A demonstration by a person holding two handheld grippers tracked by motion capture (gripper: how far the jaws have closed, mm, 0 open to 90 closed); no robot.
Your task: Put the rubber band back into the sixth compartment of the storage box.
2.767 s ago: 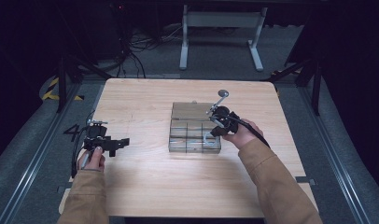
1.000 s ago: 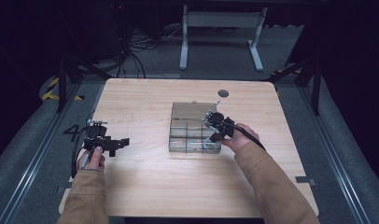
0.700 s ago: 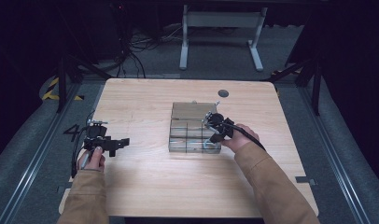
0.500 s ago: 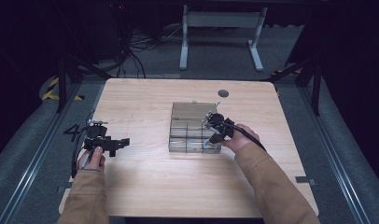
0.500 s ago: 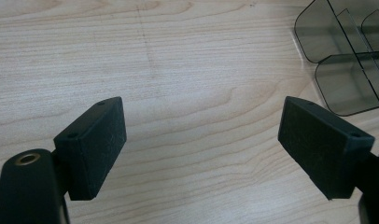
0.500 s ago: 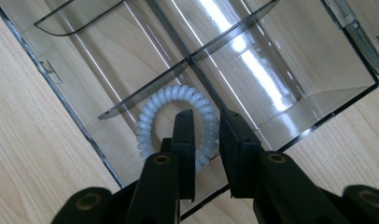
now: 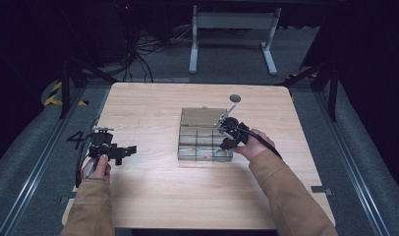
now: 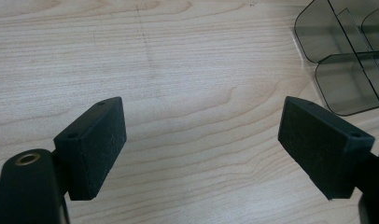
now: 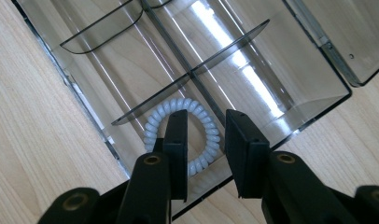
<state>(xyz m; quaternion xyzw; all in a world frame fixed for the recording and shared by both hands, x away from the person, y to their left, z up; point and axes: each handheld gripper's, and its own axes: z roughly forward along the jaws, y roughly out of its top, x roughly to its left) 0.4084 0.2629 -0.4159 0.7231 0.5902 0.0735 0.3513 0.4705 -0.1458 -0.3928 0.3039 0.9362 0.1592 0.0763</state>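
A clear divided organiser box [image 7: 202,117] sits mid-table. A white spiral hair tie [image 9: 190,103] lies flat on the floor of its near right compartment [image 7: 219,155]. My right gripper [image 7: 226,142] hangs over that compartment, pointing down. In the right gripper view its jaws [image 9: 206,116] have just been opening. They stand a little apart over the ring, one inside it, with neither pad pressing on it. My left gripper [image 7: 131,149] rests at the table's left, open wide over bare wood [image 8: 201,126].
A small dark round disc [image 7: 235,99] lies on the table behind the box. The box's corner [image 8: 346,79] shows at the upper right of the left gripper view. Bare wood runs between the left gripper and the box. Dark floor and cables surround the table.
My right hand came down from the box's back right corner toward its near right compartment. The white hair tie now shows lying in that compartment. The left hand kept still.
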